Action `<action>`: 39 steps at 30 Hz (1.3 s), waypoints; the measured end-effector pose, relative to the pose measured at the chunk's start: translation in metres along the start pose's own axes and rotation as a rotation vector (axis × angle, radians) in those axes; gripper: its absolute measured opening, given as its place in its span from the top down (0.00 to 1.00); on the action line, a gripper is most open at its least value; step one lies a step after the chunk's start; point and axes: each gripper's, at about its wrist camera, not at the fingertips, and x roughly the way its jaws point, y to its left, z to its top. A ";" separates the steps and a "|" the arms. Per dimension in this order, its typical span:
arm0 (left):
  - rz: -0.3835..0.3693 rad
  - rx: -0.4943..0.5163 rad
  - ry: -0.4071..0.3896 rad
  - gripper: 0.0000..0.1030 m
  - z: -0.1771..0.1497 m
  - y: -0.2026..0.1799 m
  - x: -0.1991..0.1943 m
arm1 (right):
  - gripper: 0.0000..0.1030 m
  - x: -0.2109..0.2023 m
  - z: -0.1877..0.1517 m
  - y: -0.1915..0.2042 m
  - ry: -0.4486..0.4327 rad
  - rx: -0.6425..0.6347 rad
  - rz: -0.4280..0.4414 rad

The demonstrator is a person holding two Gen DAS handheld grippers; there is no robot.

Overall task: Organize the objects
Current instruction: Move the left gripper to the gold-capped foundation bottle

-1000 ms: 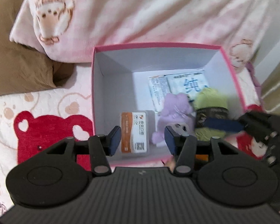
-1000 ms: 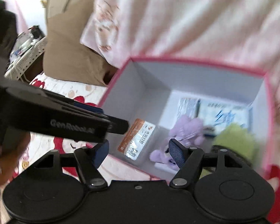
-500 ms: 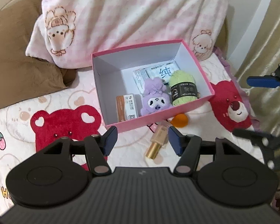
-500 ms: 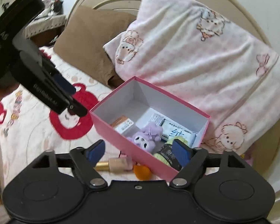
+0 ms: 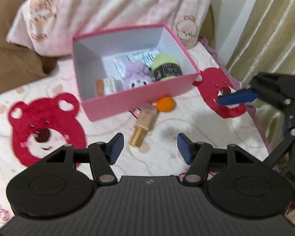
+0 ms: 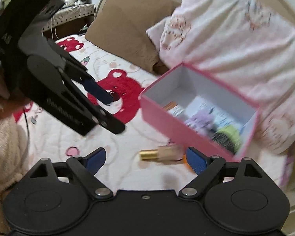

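Observation:
A pink box (image 5: 139,98) sits on the bed, also in the right wrist view (image 6: 167,118). It holds a purple plush (image 5: 136,77), green yarn (image 5: 166,66), an orange-and-white packet (image 5: 106,85) and tissue packs (image 5: 135,58). A gold-capped bottle (image 5: 144,124) and an orange ball (image 5: 165,104) lie on the blanket in front of the box. The bottle also shows in the right wrist view (image 6: 161,154). My left gripper (image 5: 150,147) is open and empty, just short of the bottle. My right gripper (image 6: 145,160) is open and empty, close over the bottle.
The bed has a white blanket with red bears (image 5: 43,129). A pink pillow (image 5: 108,5) and a brown pillow (image 6: 125,33) lie behind the box. A curtain (image 5: 271,29) hangs at the right. The other gripper shows in each view (image 5: 265,94) (image 6: 59,74).
Both grippers pulled back out of the box and up, then came lower toward the bottle and ball in front of it. Both stayed open and empty.

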 end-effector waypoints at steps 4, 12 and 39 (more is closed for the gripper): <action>-0.021 -0.001 0.002 0.43 -0.009 0.008 0.033 | 0.12 0.034 -0.022 -0.011 -0.022 0.108 -0.002; -0.122 -0.023 -0.031 0.44 -0.016 0.025 0.083 | 0.12 0.083 -0.049 -0.032 -0.061 0.293 0.008; -0.321 -0.201 -0.010 0.67 -0.054 0.042 0.167 | 0.13 0.166 -0.077 -0.021 0.009 0.285 -0.105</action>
